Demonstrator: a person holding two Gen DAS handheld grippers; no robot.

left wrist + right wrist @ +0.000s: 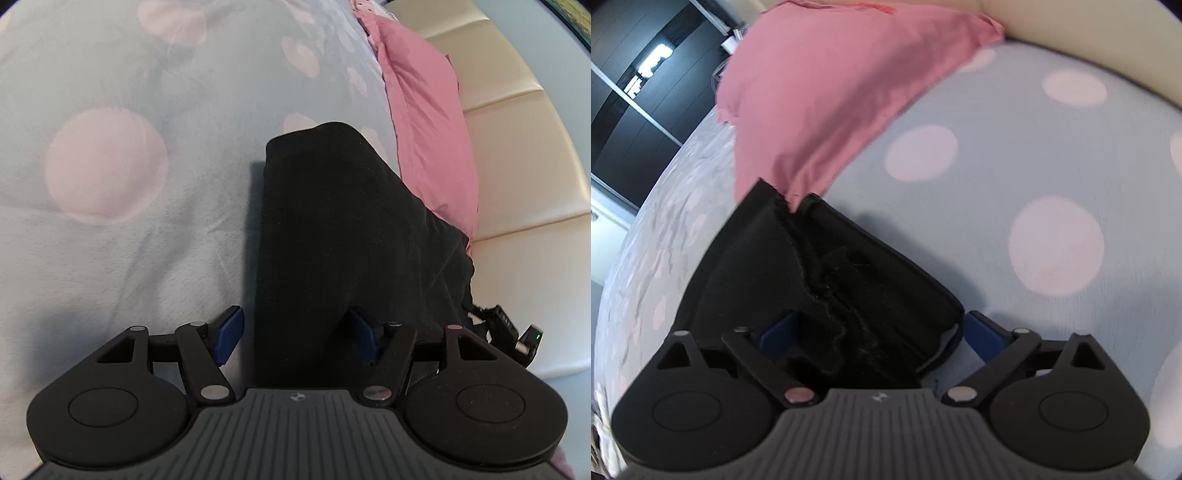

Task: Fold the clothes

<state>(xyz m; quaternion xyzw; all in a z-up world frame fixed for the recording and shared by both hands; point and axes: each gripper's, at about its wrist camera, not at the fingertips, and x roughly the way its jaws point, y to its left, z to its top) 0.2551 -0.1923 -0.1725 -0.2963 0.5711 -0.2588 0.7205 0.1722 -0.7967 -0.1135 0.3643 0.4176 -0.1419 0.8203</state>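
The black garment (332, 236) lies folded on a pale blue bedspread (110, 258) printed with large pink dots. In the left wrist view it runs as a long dark strip from the near edge toward the far middle, its far end squared off. To its right a pink cloth (428, 129) lies along the bedspread's edge, touching the garment's right side, and beyond that stands a cream padded headboard (524, 140).

The left gripper (299, 336) hovers over the near end of the garment. Its jaws stand apart: the left blue pad (229, 334) sits just off the garment's left edge over the bedspread, the right pad over the dark fabric. Whether either pad presses on the cloth cannot be told. A small black device with a green light (517, 332) shows at the near right, by the headboard.

In the right wrist view the right gripper (879, 336) has its jaws spread wide, with the garment's (827, 266) seamed, layered edge lying between them. The pads flank the fabric without clamping it. The pink cloth (827, 96) lies at the far left, its corner meeting the garment's far end. Dark wardrobe doors (635, 110) show at the far left.

No readable writing appears; only a small emblem (297, 397) marks each gripper's ribbed grey body.
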